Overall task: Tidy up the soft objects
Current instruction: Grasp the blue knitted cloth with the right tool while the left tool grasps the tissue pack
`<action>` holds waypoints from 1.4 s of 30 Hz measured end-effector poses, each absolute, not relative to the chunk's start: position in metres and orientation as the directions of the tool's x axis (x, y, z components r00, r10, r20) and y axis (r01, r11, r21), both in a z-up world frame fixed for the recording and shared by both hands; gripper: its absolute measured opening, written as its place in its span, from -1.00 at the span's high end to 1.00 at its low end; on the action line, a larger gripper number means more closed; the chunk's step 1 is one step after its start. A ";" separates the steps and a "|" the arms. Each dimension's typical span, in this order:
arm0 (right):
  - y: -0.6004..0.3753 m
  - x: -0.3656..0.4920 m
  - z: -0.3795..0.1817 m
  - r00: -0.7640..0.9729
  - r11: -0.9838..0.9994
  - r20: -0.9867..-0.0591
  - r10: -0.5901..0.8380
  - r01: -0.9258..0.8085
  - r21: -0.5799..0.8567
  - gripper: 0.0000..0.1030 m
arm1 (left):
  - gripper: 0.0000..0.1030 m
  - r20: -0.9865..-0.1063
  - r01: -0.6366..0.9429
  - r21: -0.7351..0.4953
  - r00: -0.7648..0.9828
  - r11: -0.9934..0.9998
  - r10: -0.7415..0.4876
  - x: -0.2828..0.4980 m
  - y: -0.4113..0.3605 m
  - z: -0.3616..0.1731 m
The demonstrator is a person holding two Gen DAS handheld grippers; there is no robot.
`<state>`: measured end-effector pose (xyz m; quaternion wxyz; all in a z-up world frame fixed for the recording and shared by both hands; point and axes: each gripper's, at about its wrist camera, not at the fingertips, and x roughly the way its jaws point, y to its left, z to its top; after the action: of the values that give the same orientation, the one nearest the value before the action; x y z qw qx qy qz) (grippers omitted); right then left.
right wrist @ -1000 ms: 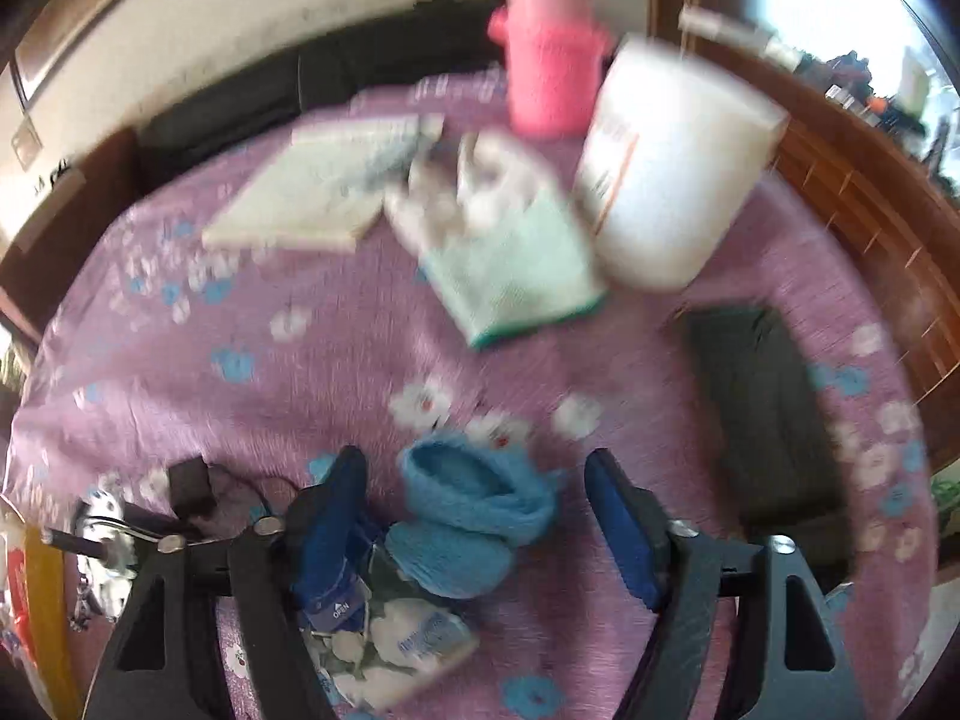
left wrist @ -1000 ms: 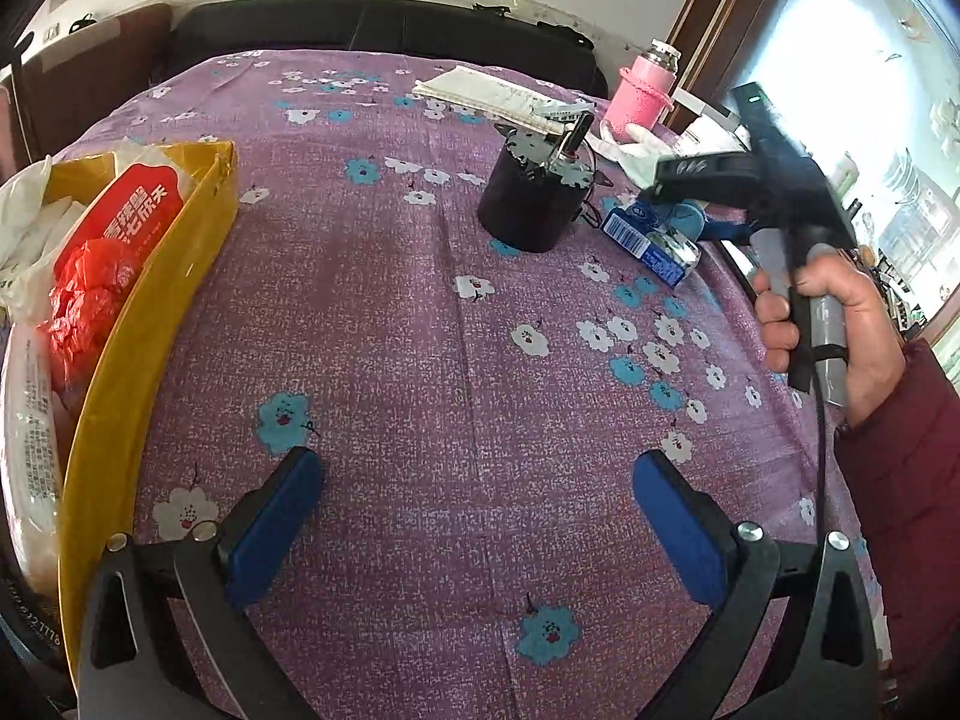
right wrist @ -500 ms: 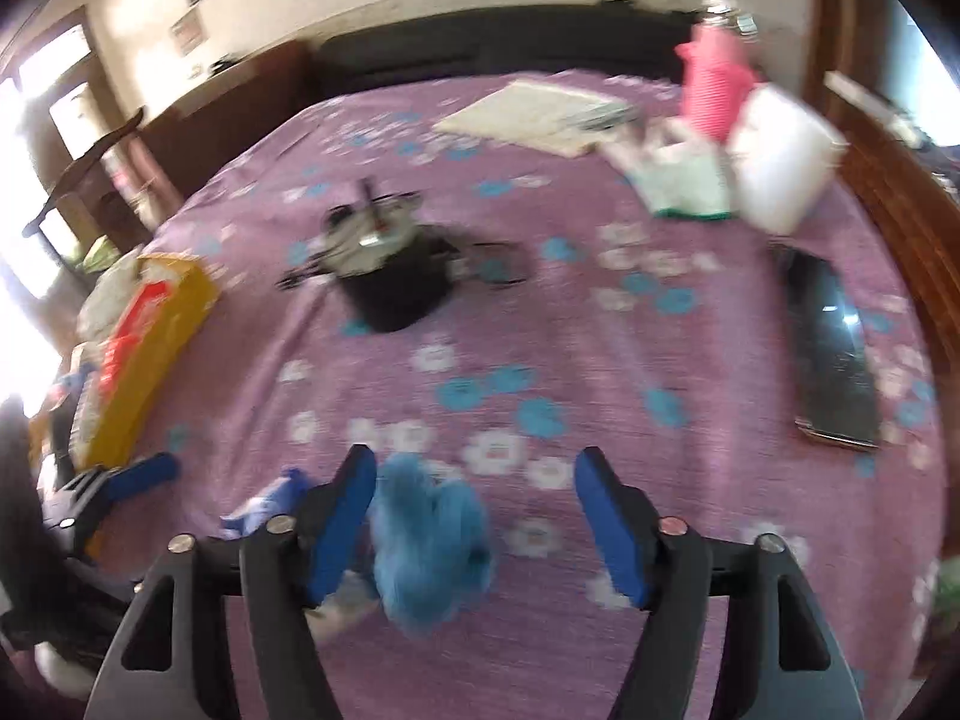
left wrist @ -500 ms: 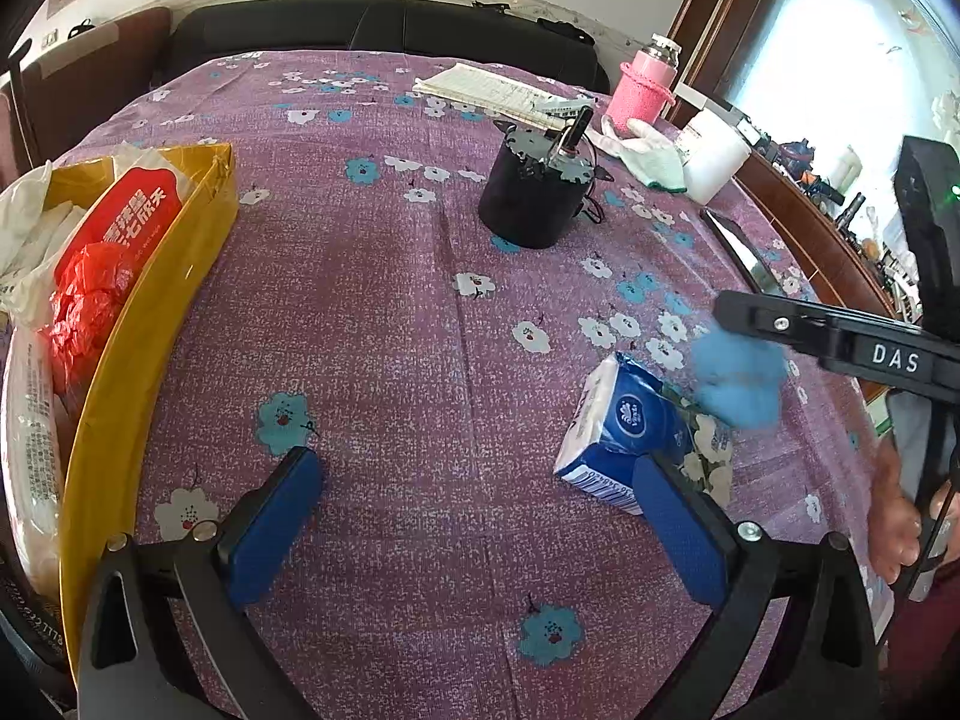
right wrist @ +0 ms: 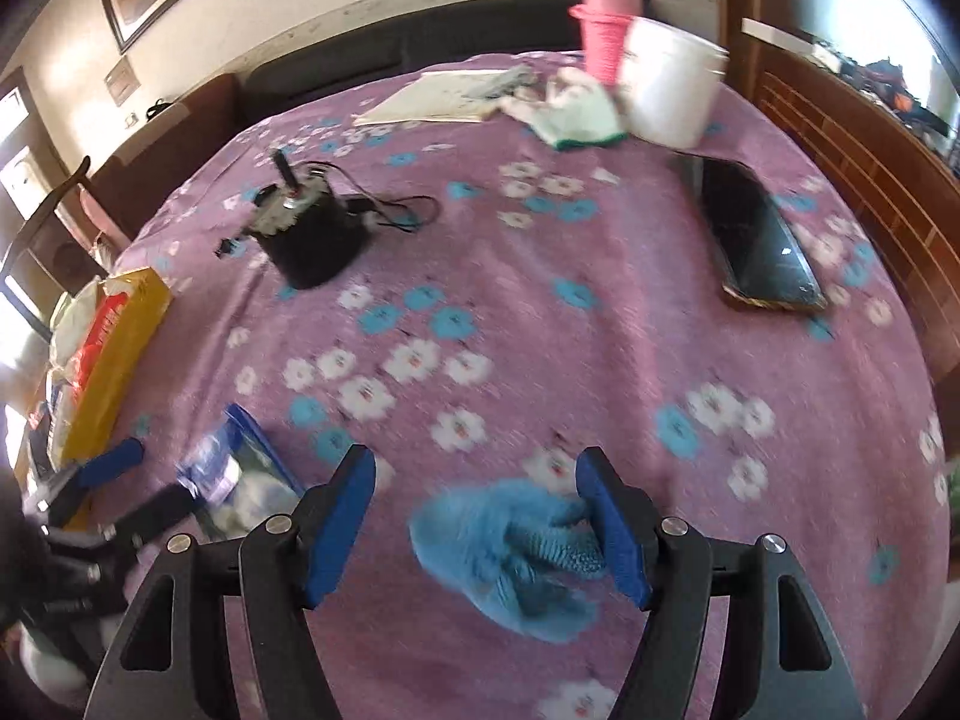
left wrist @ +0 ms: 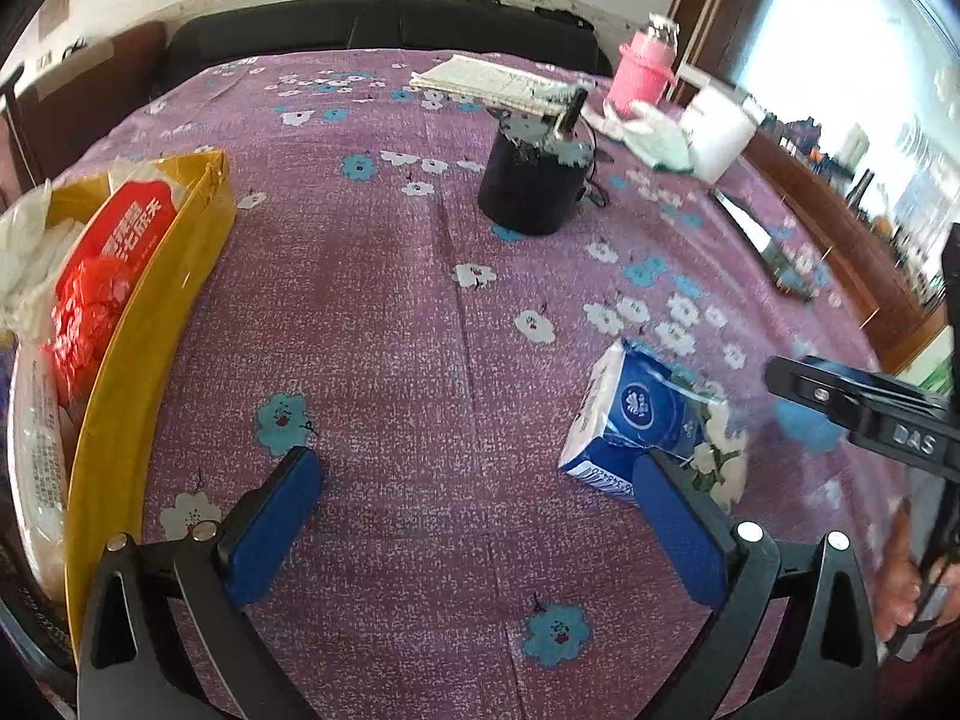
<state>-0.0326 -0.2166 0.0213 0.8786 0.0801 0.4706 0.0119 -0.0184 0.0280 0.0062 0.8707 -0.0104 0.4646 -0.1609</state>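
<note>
A blue knitted sock lies on the purple flowered cloth between the fingers of my right gripper, close to the right finger; the jaws stand wide apart. It shows blurred in the left wrist view behind the right gripper's arm. A blue tissue pack lies by the right finger of my left gripper, which is open and empty. The pack also shows in the right wrist view. A yellow box at the left holds a red packet and white soft items.
A black motor with a cable stands mid-table. A phone, a white tub, a pink bottle, a white-green glove and papers lie at the far side. The table edge runs along the right.
My right gripper pulled back toward the near right with the blue sock, which now lies lower between its fingers. The tissue pack moved from beside the motor to the left gripper's right finger.
</note>
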 end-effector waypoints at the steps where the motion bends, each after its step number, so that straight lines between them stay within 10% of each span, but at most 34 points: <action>1: -0.220 -0.037 0.017 0.550 0.989 -0.831 0.087 0.056 0.140 -0.43 | -1.00 -0.811 0.272 -0.149 0.517 0.951 -0.275 -0.018 0.026 0.006; 8: -0.221 -0.035 0.007 0.587 0.975 -0.796 0.147 0.048 0.216 -0.43 | -1.00 -0.811 0.271 -0.150 0.517 0.951 -0.275 -0.018 0.027 0.005; 12: -0.213 -0.032 0.009 0.581 0.985 -0.805 0.120 0.031 0.169 0.24 | -1.00 -0.820 0.279 -0.174 0.490 0.944 -0.296 -0.019 0.031 0.008; 21: -0.246 -0.056 0.012 0.580 0.985 -0.805 0.126 0.024 0.172 0.26 | -0.99 -0.824 0.398 -0.168 0.445 0.902 -0.350 -0.025 -0.019 0.018; 26: -0.263 -0.069 0.012 0.573 0.976 -0.803 0.168 0.021 0.218 0.17 | -0.99 -0.843 0.449 -0.103 0.434 0.888 -0.318 -0.017 -0.062 0.004; 30: -0.272 -0.075 0.018 0.588 0.972 -0.789 0.180 0.018 0.235 -0.38 | -0.74 -0.843 0.470 -0.019 0.467 0.882 -0.267 -0.018 -0.077 0.001; 42: -0.253 -0.068 0.021 0.608 0.992 -0.790 0.082 0.029 0.126 -0.45 | -0.59 -0.787 0.377 -0.214 0.480 0.901 -0.388 -0.036 -0.008 0.042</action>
<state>-0.0683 -0.2528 0.0208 0.8944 0.0630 0.4425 0.0149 -0.0356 -0.0075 0.0417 0.8602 -0.0059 0.4588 -0.2225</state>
